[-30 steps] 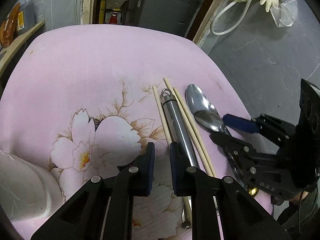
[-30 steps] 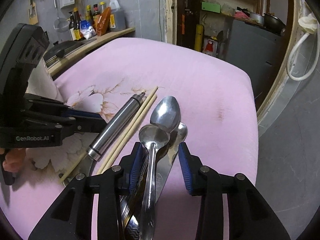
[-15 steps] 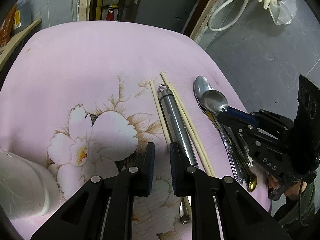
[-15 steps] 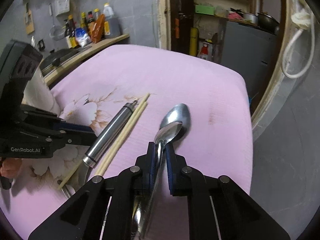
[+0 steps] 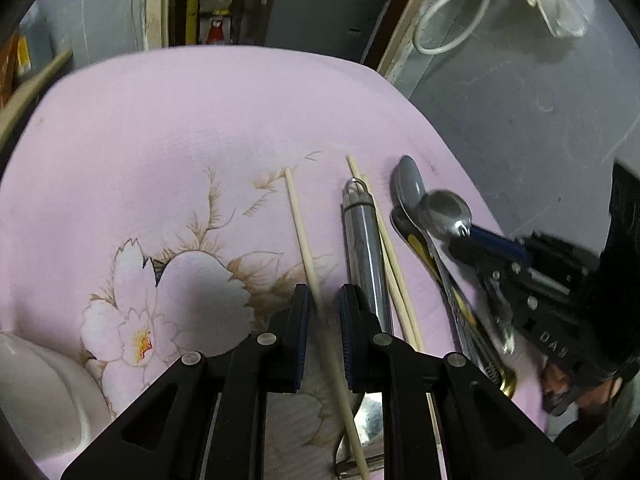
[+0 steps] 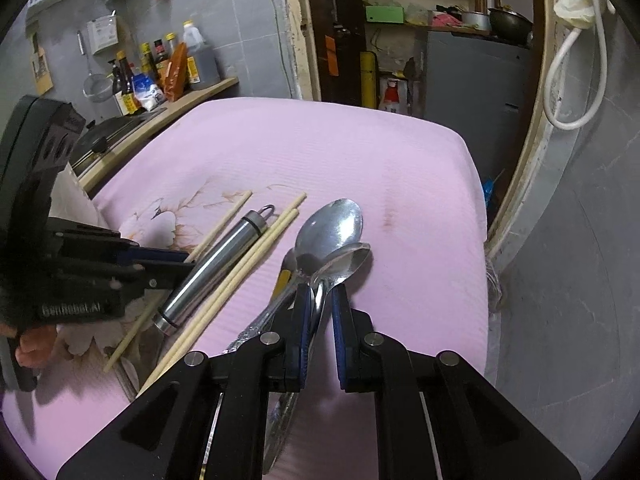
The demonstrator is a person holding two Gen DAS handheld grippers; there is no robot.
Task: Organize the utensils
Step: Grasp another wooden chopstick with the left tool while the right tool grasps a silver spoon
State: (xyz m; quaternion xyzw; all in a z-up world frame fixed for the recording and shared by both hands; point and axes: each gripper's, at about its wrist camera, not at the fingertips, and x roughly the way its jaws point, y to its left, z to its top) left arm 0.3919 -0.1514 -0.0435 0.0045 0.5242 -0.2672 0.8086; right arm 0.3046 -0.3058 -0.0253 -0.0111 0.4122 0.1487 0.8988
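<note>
**Spoon lifted, chopstick between the left jaws**

Pink flowered cloth [image 5: 168, 128] covers the desk under a grey wall. A white bowl [image 5: 36, 392] is cut off at the left view's lower edge, and the left gripper [image 5: 323, 320] hides the near ends of the steel tube [image 5: 364, 256] and the paired chopsticks [image 5: 394, 276]. Against a second ago, one chopstick [image 5: 302, 240] lies apart from the tube and runs between the left jaws, which stand narrowly parted; contact cannot be told. The right gripper [image 6: 320, 300], open around the spoons then, now has its jaws pinched on a spoon [image 6: 344, 264] at the neck, bowl tilted above the other spoons [image 6: 330, 230] on the cloth
</note>
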